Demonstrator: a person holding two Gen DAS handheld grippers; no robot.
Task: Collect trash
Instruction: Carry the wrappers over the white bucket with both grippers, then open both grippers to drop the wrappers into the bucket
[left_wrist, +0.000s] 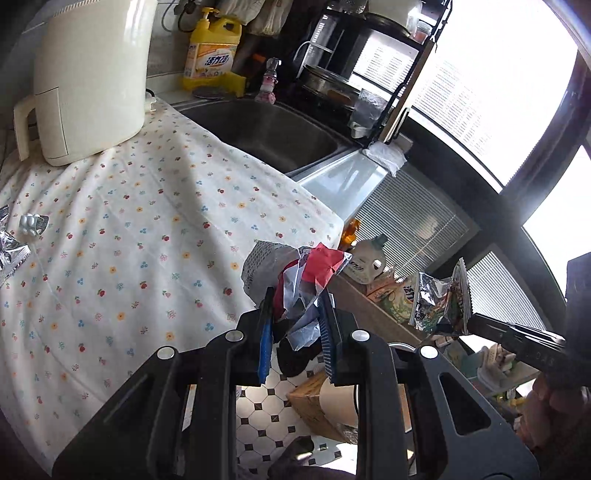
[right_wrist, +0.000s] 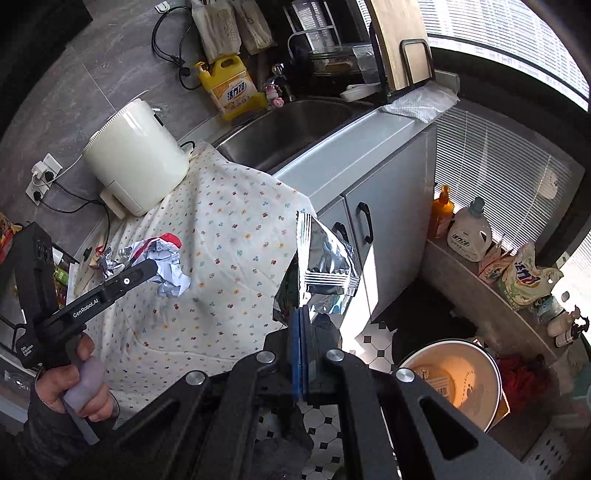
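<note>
In the left wrist view my left gripper (left_wrist: 295, 295) is shut on a crumpled red and white wrapper (left_wrist: 306, 273), held past the edge of the flowered cloth (left_wrist: 147, 221). The right wrist view shows my right gripper (right_wrist: 301, 314) shut on a silver foil bag (right_wrist: 325, 258), above the floor in front of the cupboard. Each view also shows the other gripper: the right one (left_wrist: 476, 319) with the foil bag (left_wrist: 439, 299), the left one (right_wrist: 149, 267) with the wrapper (right_wrist: 166, 273). A round white bin (right_wrist: 476, 354) stands on the floor at lower right. Foil wrappers (left_wrist: 11, 254) and a blister pack (left_wrist: 33, 223) lie on the cloth.
A cream appliance (left_wrist: 92, 74) stands on the cloth beside the steel sink (left_wrist: 266, 125), with a yellow detergent bottle (left_wrist: 210, 51) behind. Grey cupboard doors (right_wrist: 388, 229) lie below the counter. A low ledge (right_wrist: 461, 273) holds detergent bottles and bags. The floor (right_wrist: 373, 347) is tiled.
</note>
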